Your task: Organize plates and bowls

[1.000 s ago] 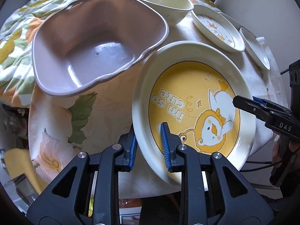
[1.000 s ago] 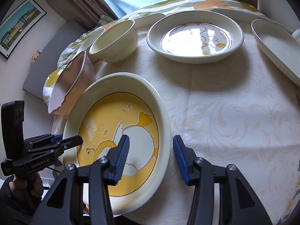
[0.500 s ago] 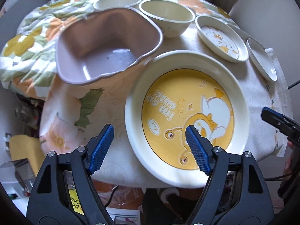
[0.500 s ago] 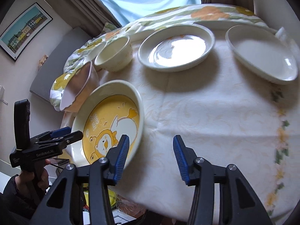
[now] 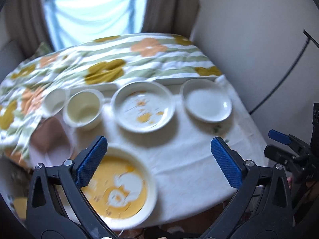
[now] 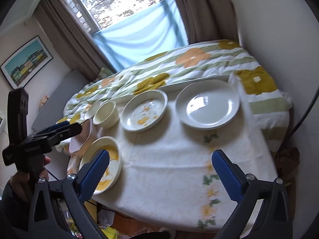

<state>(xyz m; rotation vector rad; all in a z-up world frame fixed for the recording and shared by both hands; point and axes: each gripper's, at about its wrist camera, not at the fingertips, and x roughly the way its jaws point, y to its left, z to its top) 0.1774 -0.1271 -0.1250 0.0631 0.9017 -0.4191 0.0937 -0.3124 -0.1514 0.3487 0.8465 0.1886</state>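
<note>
The yellow duck plate [image 5: 119,187] lies flat at the table's near left corner, also in the right wrist view [image 6: 107,159]. Behind it sit a pinkish bowl [image 5: 51,141], a cream bowl [image 5: 83,109] and a small white bowl [image 5: 53,101]. Further right are a duck-patterned plate [image 5: 143,107] and a plain white plate [image 5: 207,101]. My left gripper [image 5: 157,141] hangs above the table, its jaws opening with nothing between them. My right gripper [image 6: 161,153] is likewise opening and empty over the cloth. Each gripper shows in the other's view: the right gripper [image 5: 273,145] and the left gripper [image 6: 73,126].
A white embroidered tablecloth [image 6: 179,159] covers the round table. A flowered quilt [image 5: 111,63] lies right behind the dishes. Beyond it are a window with blue cloth [image 6: 139,33] and curtains. A wall and a black cable [image 5: 289,69] close the right side.
Both grippers let go of the yellow plate's rim, opened wide and pulled up and back. The plate stays flat on the table, and the whole row of dishes has come into view.
</note>
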